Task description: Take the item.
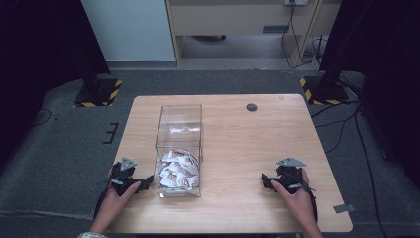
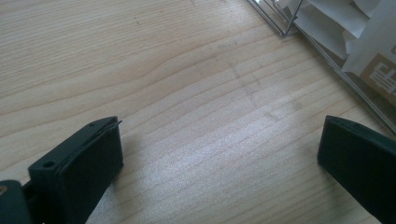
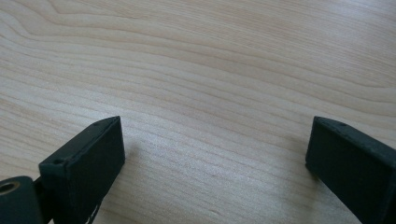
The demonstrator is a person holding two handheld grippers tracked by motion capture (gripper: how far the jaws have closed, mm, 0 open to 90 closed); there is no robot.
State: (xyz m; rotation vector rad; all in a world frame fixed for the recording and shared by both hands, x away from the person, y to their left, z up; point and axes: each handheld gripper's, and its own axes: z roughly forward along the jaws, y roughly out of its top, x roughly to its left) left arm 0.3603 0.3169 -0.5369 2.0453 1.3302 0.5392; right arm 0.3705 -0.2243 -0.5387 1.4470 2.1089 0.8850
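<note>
Wooden bench (image 1: 237,148) carrying a clear box (image 1: 179,148) near its left edge, white sachets (image 1: 178,171) heaped inside; left hand-held gripper (image 1: 143,184) and right hand-held gripper (image 1: 266,181) rest near the front edge, jaws wide, empty.

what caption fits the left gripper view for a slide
Open left gripper over the wooden table, beside the clear box of sachets.

We see a light wooden table (image 1: 237,129) bearing a clear plastic box (image 1: 179,124) (white sachets (image 1: 177,170) heaped at its near end).
</note>
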